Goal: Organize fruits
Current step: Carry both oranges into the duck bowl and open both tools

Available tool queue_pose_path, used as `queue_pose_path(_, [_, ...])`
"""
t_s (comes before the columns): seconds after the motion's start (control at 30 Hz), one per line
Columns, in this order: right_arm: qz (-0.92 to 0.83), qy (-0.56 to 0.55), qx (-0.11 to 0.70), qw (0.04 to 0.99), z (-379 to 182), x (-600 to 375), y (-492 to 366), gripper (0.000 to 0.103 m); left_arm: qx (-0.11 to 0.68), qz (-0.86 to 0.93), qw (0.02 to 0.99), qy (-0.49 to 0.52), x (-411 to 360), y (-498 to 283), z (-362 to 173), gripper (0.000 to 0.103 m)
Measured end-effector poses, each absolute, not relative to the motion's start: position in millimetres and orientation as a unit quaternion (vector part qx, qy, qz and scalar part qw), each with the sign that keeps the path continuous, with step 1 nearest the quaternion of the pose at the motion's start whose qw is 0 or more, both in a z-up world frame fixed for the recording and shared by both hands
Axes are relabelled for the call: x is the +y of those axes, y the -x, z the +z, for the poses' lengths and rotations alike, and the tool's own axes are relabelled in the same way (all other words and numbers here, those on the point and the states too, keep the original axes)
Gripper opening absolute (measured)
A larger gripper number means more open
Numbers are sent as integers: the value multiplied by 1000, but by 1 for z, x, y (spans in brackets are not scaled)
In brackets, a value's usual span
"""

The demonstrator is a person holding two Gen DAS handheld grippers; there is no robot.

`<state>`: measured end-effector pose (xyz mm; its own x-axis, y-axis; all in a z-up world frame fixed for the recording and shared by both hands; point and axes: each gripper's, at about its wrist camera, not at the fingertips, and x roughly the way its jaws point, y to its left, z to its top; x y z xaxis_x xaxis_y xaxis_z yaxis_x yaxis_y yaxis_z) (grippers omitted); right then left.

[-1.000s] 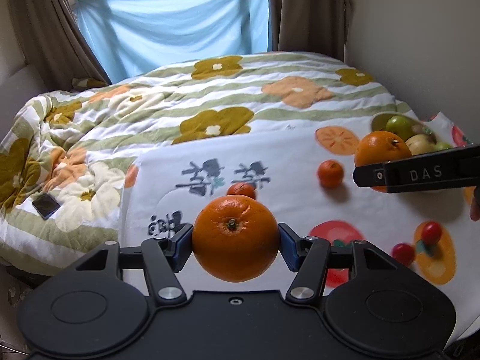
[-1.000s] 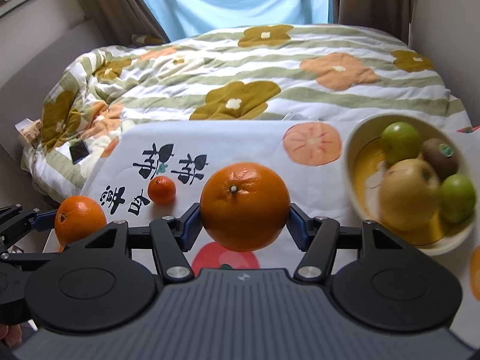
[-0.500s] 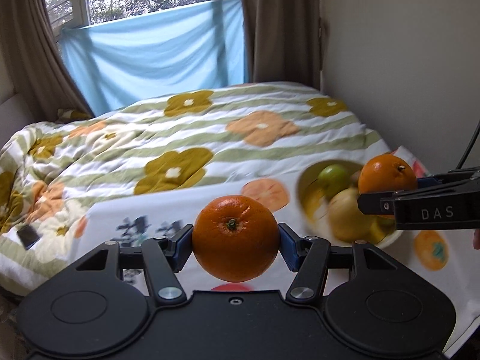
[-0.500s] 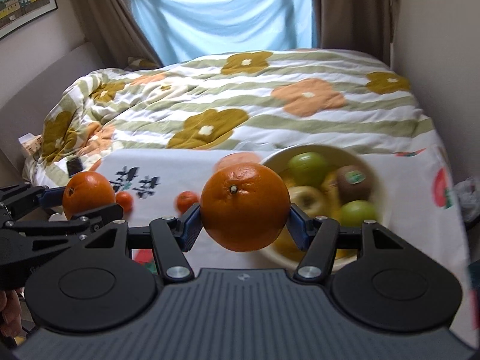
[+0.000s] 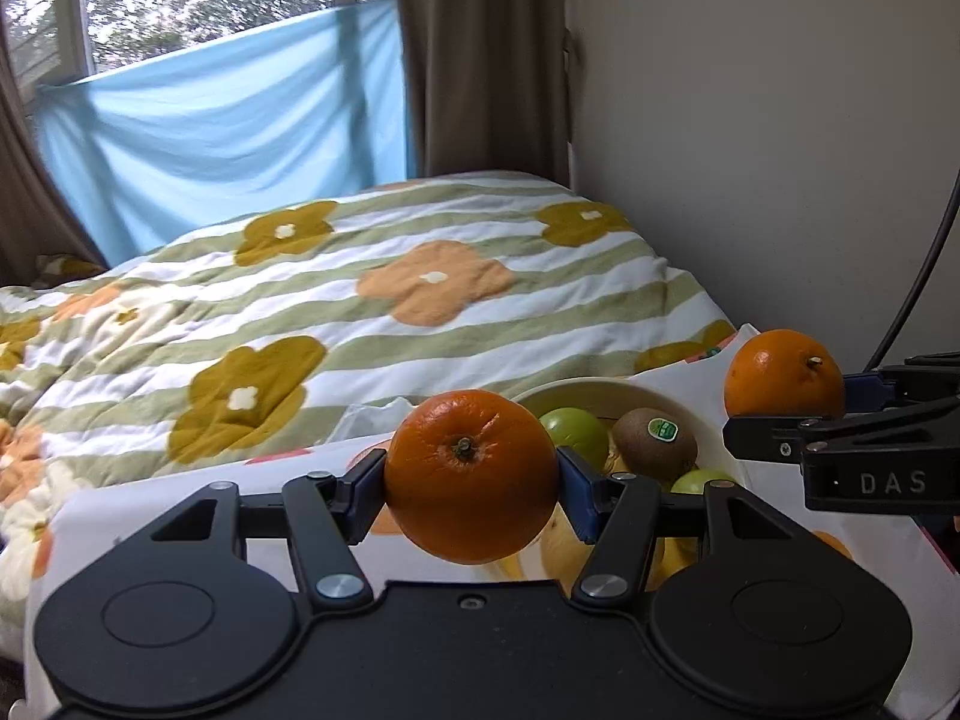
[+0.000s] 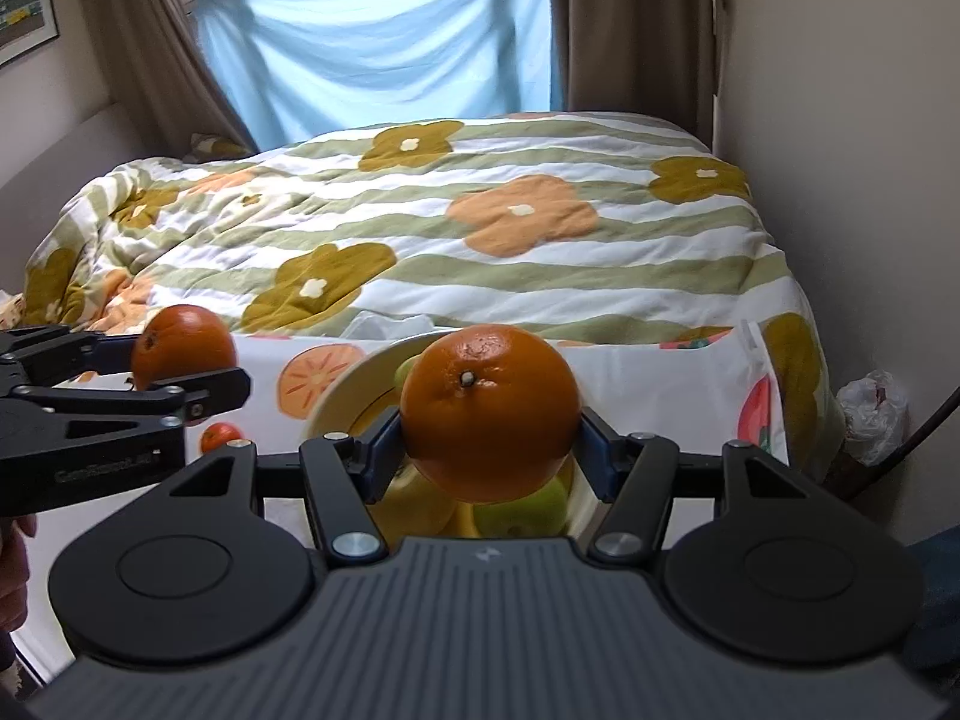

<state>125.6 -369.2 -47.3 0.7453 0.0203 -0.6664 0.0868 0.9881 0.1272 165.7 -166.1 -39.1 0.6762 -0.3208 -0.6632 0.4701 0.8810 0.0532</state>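
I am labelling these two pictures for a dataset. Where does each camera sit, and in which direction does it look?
Left wrist: behind the left gripper, angled down past its orange at the fruit bowl; the right gripper's side shows.
Right wrist: behind the right gripper and its orange, over the bowl; the left gripper and a hand show.
Shared: both oranges, bowl, flowered quilt, blue cloth.

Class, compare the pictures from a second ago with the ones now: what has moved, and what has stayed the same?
Both grippers have carried their oranges across the printed cloth to the fruit bowl. The right gripper now holds its orange over the bowl, and the left gripper holds its orange beside it. Nothing was let go: both grips are unchanged, and the kiwi stays in the bowl.
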Motion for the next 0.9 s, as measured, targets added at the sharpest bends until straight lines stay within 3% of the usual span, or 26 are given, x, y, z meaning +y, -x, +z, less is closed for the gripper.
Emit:
queue_pose_path(0.73, [-56, -124, 381, 915, -77, -388, -166, 75, 436, -265, 853, -110, -199, -243, -103, 64])
queue_pose_path(0.8, [-56, -124, 381, 914, -78, -388, -167, 75, 426, -267, 858, -109, -198, -242, -100, 74])
queue_pose_path(0.83, [-56, -125, 381, 914, -78, -389, -168, 75, 417, -268, 862, -109, -198, -241, -96, 87])
queue_pose_path(0.87, [-56, -126, 381, 914, -78, -389, -168, 75, 407, -269, 866, -107, -197, -239, -91, 93])
queue_pose_path(0.9, [-56, -127, 381, 914, -77, -390, -168, 75, 400, -269, 870, -107, -196, -238, -87, 93])
